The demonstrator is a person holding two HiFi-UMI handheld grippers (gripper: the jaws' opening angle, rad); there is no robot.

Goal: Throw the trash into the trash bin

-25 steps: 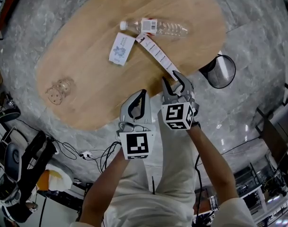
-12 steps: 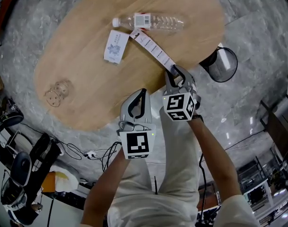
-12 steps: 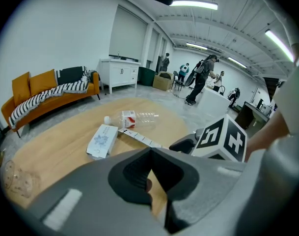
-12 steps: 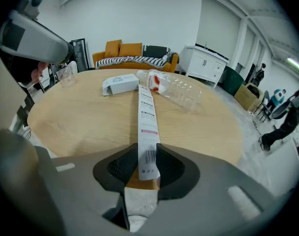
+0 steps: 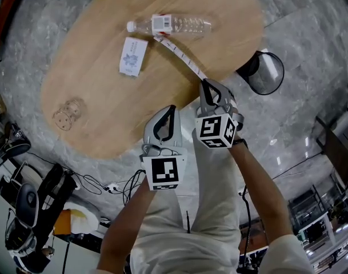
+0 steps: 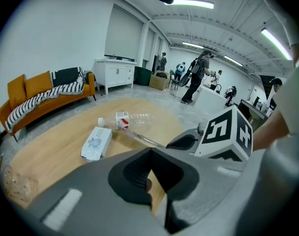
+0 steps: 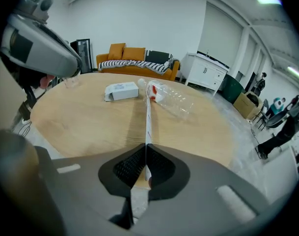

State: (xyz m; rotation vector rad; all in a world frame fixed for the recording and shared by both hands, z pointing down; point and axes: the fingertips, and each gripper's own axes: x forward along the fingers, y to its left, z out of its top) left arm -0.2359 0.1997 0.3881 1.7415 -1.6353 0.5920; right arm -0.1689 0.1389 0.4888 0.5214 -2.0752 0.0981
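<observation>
Strip pinched at its near end, bin off to the right

The right gripper has just been closing its jaws, and they now grip the near end of the long paper strip at the near right edge of the table. The strip's long axis runs from the pads away and to the left, as far as the plastic bottle lying at the far side. Its far end meets the bottle's label and may be stuck to it, but the view is too small to be sure. The trash bin stands on the floor just beside the table's right edge, right of this gripper, so the right hand is the nearer one. The left gripper hangs nearer and to the left, with its jaws together on nothing. A swing to the right looks likely to drag the bottle along.
</observation>
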